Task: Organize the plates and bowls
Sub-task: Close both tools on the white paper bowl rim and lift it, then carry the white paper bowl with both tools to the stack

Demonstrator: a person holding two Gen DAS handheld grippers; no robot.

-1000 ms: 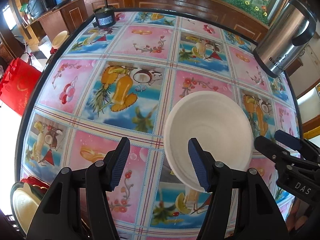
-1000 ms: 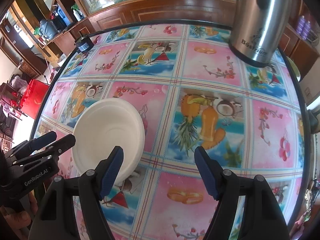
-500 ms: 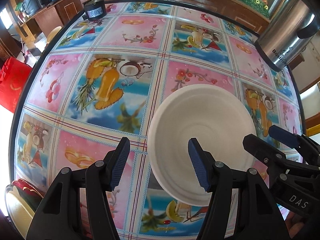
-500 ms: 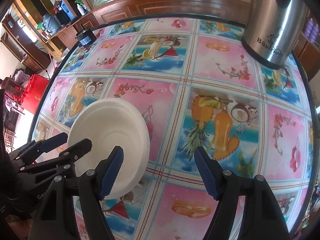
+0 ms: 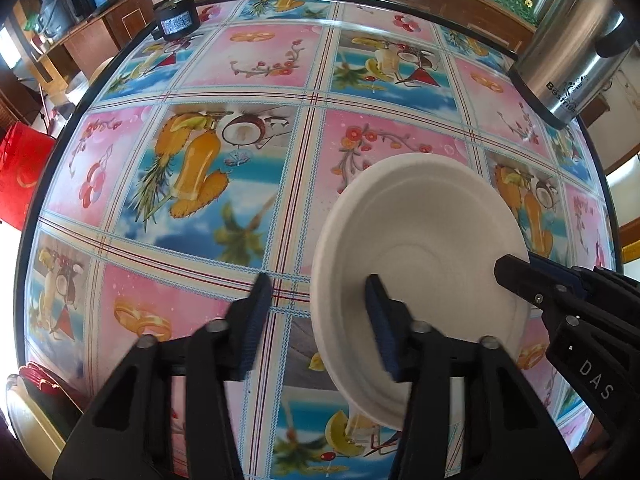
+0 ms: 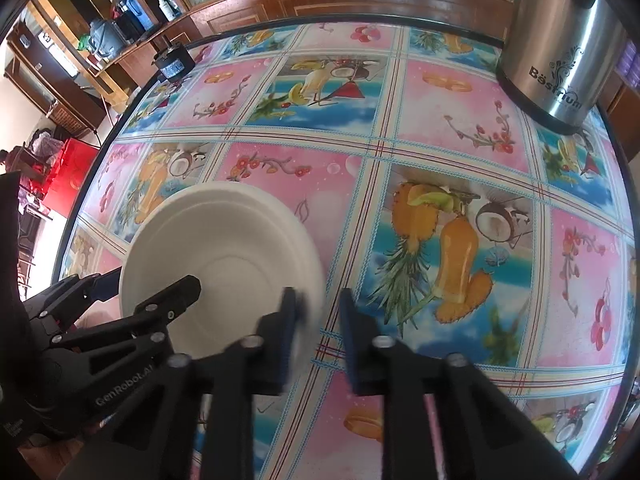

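Note:
A white bowl rests on the table's picture-print cloth. My left gripper straddles the bowl's left rim, one finger inside and one outside. Its jaws are closing, and a gap still shows between the outer pad and the rim. My right gripper has the bowl's right rim between its jaws. In the left wrist view its fingers are clamped on that rim, one over the inside and one underneath. Both grippers point steeply down.
A tall steel kettle stands at the far right of the table. A small black motor-like object sits at the far left edge. A cream plate lies at the near left corner. Wooden cabinets run behind the table.
Both grippers have come down onto the bowl. The right jaws went from wide to closed on the right rim. The left jaws have narrowed around the left rim.

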